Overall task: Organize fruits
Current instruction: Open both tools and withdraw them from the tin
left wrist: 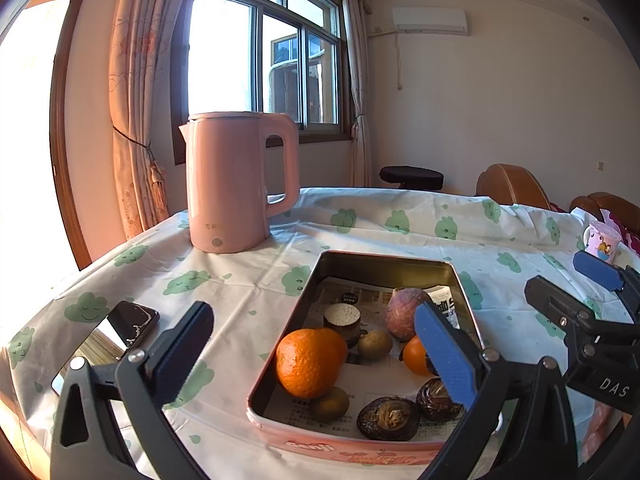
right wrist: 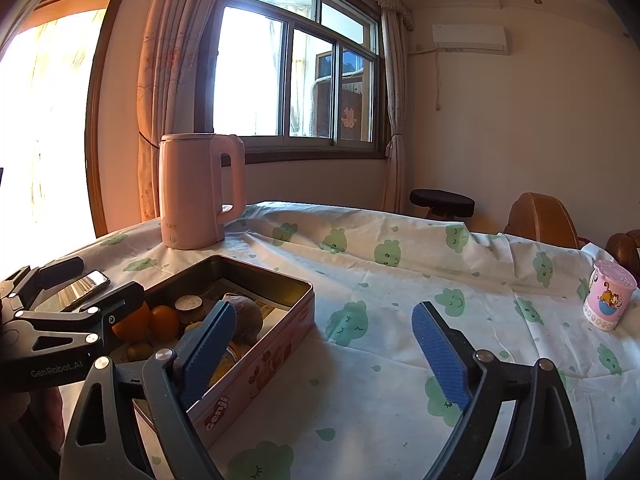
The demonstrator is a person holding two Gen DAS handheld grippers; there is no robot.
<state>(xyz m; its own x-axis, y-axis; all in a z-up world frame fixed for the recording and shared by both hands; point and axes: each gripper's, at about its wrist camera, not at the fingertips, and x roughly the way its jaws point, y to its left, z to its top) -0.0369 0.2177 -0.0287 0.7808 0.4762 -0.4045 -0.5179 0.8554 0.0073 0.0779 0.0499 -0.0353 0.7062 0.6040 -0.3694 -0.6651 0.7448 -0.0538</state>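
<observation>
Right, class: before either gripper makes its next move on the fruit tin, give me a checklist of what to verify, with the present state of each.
1. Left gripper open and empty: ok, nothing between its fingers.
2. Right gripper open and empty: ok, only tablecloth between its fingers.
3. Tin upright and open, no lid: ok.
4. Fruit inside the tin: ok, large orange and kiwi lie on the paper lining.
5. Fruit left on the cloth: cannot tell, none visible, near edge hidden.
6. Pink kettle clear of the tin: ok, it stands apart behind it.
</observation>
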